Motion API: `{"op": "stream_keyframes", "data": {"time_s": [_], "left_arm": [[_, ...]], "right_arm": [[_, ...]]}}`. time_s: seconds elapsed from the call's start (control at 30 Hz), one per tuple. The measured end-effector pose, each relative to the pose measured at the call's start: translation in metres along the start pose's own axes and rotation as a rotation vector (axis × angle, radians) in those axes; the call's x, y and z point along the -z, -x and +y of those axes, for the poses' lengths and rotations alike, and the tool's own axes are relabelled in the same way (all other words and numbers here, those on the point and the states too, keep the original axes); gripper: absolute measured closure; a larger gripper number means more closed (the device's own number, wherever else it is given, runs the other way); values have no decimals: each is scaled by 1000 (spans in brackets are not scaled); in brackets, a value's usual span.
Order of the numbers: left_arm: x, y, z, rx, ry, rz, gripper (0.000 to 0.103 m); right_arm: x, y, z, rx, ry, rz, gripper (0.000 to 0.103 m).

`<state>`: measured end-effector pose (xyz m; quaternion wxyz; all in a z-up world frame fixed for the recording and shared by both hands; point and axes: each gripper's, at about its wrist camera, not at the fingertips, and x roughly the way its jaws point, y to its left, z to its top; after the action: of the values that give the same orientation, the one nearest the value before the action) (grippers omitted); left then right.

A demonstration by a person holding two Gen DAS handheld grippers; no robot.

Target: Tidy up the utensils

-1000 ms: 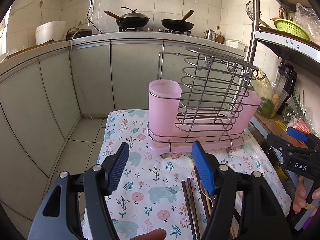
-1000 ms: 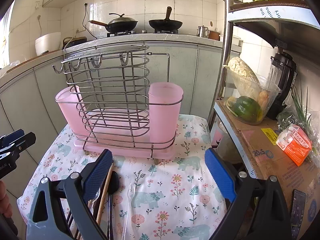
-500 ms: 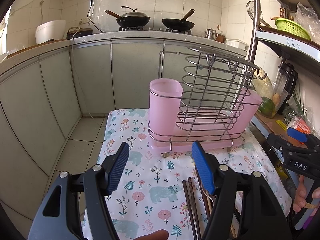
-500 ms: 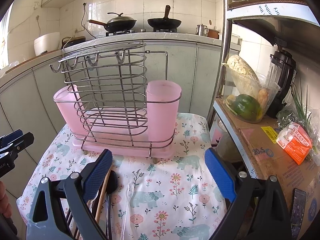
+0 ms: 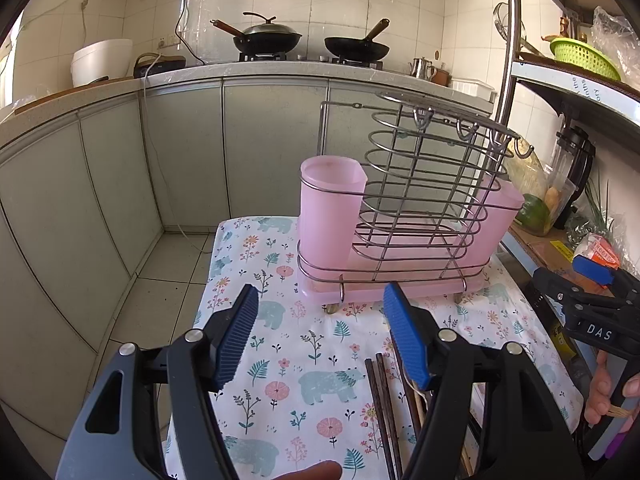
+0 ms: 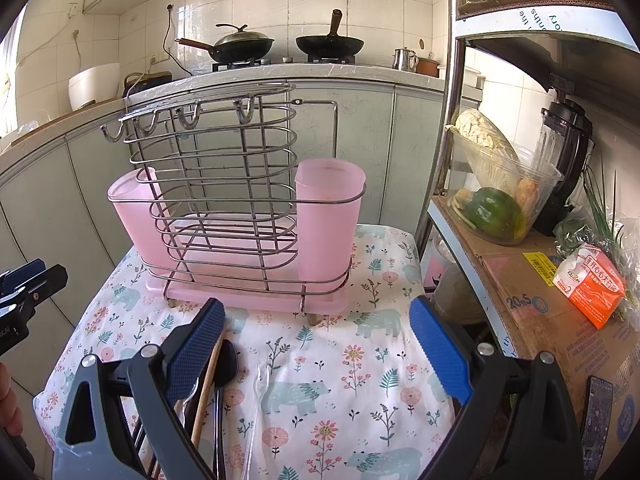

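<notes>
1. I see the utensils lying flat on the floral cloth (image 6: 344, 364) that covers the small counter. Two dark chopsticks (image 5: 382, 408) lie side by side, long axes running from near me toward the rack.
2. From the right wrist view, a wooden-handled piece (image 6: 206, 396), a black spoon (image 6: 226, 364) and a clear plastic fork (image 6: 258, 392) lie roughly parallel, heads pointing toward the rack.
3. The wire utensil rack (image 5: 404, 216) stands upright at the far end of the cloth, a pink cup (image 5: 330, 208) at each end; I see nothing in the nearer cup.
4. My left gripper (image 5: 320, 340) hovers level above the cloth, aimed at the rack, jaws apart and empty; its right finger (image 5: 406, 340) overlaps the chopsticks in view.
5. My right gripper (image 6: 320, 354) is held likewise, jaws wide apart, holding nothing, the utensils under its left finger (image 6: 196, 352).
6. A hand (image 5: 608, 392) grips the right tool's handle.
</notes>
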<state>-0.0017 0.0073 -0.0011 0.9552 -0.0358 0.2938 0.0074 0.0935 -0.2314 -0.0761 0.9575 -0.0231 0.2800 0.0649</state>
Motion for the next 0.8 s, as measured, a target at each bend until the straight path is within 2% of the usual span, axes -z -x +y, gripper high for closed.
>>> {"op": "stream_keyframes", "data": {"time_s": [0.8], "left_arm": [[2,0,1,-1,3,-3,37]], "right_arm": [[0,0,1,0,2,0,11]]}}
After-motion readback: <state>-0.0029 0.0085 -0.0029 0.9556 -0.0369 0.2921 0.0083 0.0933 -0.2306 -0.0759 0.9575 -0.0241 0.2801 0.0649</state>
